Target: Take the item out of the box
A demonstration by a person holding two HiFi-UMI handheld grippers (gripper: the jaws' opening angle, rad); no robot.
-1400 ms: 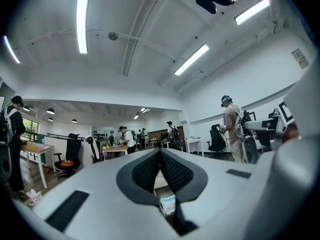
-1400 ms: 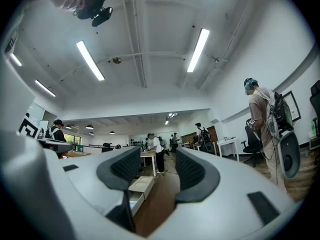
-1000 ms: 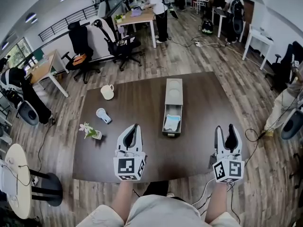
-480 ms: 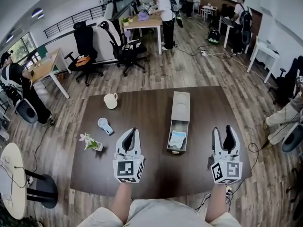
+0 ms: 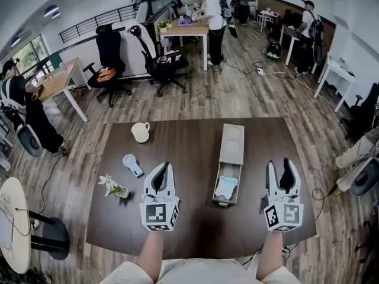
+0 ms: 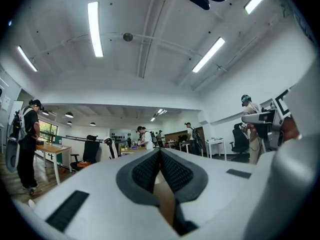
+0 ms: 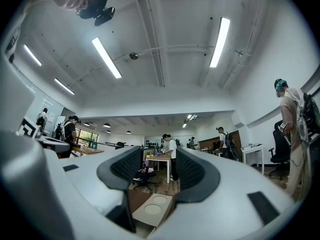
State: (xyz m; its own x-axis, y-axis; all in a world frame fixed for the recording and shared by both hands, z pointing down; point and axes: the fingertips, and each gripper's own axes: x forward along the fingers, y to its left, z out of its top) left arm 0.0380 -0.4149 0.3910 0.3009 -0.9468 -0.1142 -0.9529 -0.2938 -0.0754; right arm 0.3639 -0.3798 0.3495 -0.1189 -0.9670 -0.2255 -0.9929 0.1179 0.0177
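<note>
Dark brown table (image 5: 177, 147) carries a long beige box (image 5: 231, 144) at centre-right, with its near drawer end slid open. Inside the drawer lies the item (image 5: 227, 186), pale blue-white and crumpled. The left gripper (image 5: 166, 165) is left of the box, jaws pressed together, empty. The right gripper (image 5: 279, 162) is right of the box, jaws parted, holding nothing.
</note>
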